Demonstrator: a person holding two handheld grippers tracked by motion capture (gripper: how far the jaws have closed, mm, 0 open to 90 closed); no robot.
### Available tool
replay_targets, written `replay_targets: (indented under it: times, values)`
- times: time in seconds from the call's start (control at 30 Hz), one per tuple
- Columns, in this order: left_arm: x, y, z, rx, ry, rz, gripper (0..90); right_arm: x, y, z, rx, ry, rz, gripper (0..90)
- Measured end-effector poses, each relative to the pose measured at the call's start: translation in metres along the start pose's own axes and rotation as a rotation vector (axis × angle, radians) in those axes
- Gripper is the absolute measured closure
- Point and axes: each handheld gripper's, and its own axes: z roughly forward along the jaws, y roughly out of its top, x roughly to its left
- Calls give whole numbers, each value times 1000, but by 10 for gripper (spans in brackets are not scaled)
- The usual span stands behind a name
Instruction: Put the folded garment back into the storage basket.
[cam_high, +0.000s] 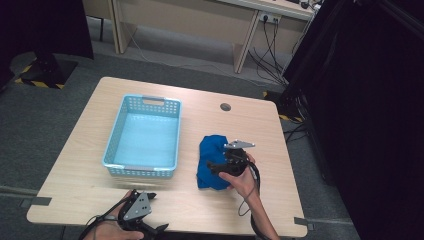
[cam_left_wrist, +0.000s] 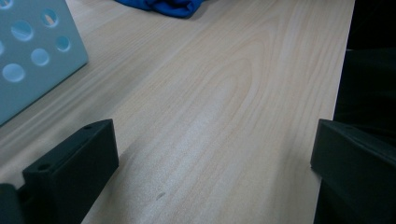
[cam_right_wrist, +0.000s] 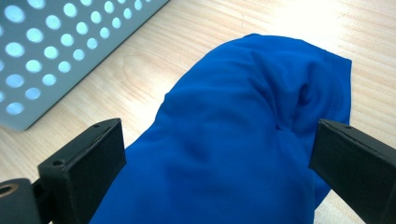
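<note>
Right gripper (cam_high: 218, 167) jaws wide apart, straddling crumpled blue cloth (cam_high: 211, 159) on light wooden table (cam_high: 270, 150), right of pale blue perforated plastic basket (cam_high: 116, 145); left gripper (cam_high: 150, 212) spread wide, holding nothing, at near edge

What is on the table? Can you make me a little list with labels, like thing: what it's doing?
table: light wood, holds everything
basket: light blue plastic with holes, nothing inside, on the left half
cloth: bright blue, bunched up, lying on the table right of the basket
right gripper: jaws open, one on each side of the cloth, not squeezing it
left gripper: jaws open over bare wood near the front edge, holding nothing
likely next: the right gripper closes on the cloth
</note>
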Motion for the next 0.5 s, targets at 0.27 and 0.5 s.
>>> replay_targets:
  times: [0.27,0.5]
  values:
    - [0,0,0,0,0,0,0,-4,4,6,4,-8,12,48]
    - [0,0,0,0,0,0,0,-7,4,14,21,-24,10,60]
